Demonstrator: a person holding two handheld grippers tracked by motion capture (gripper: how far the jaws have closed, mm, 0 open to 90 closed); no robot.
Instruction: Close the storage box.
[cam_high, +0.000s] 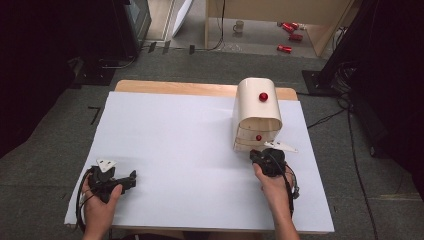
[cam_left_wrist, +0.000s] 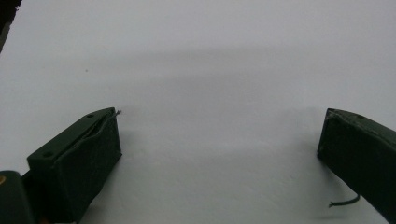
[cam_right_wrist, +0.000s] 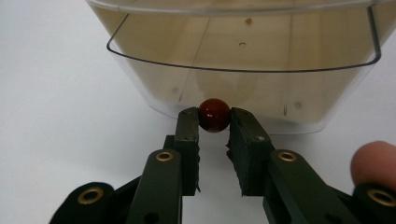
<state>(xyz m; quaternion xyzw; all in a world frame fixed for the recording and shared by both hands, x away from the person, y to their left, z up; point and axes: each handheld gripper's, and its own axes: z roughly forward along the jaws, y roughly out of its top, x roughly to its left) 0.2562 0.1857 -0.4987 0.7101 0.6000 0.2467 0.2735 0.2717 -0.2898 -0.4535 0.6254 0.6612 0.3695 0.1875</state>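
Note:
A cream cabinet (cam_high: 256, 117) with a rounded top stands on the right half of the white table (cam_high: 190, 150). It has a red knob (cam_high: 263, 96) high up and another red knob (cam_high: 258, 137) on a drawer front. My right gripper (cam_high: 259, 154) sits right in front of its base. In the right gripper view a clear plastic drawer (cam_right_wrist: 243, 60) faces me, and my right gripper (cam_right_wrist: 214, 122) is shut on its red knob (cam_right_wrist: 214, 115), one pad on each side. My left gripper (cam_high: 131, 177) rests at the near left of the table, and its jaws stand wide open over bare white surface (cam_left_wrist: 219, 140).
Dark equipment and cables (cam_high: 350, 130) lie on the floor to the right of the table. Behind the table stand a wooden frame, a mug (cam_high: 239, 26) and red cans (cam_high: 290, 30) on the floor. The table's near edge (cam_high: 200, 230) runs close to both hands.

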